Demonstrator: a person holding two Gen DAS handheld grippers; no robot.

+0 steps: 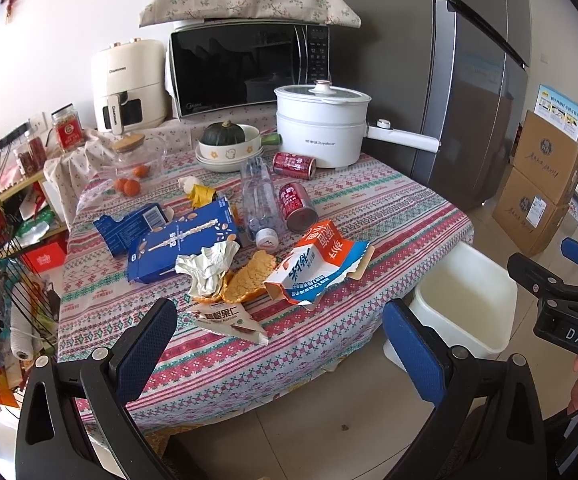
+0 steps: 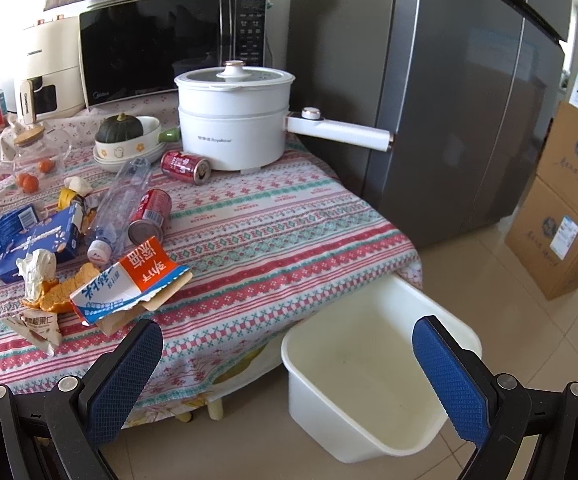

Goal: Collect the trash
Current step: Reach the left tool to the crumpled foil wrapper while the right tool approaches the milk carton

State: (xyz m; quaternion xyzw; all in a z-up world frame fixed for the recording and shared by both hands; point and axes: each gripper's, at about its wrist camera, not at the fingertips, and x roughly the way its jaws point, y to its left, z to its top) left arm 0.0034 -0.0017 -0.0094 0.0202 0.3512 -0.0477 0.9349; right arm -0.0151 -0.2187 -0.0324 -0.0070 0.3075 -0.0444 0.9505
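Blue-padded, the left gripper and the right gripper both stand wide open with nothing between their fingers. Trash lies at the centre left of each frame on the worktop: a torn milk carton, crumpled paper, a blue box, a plastic bottle and two red cans. A white bin sits on the floor, lower right, just beside the worktop.
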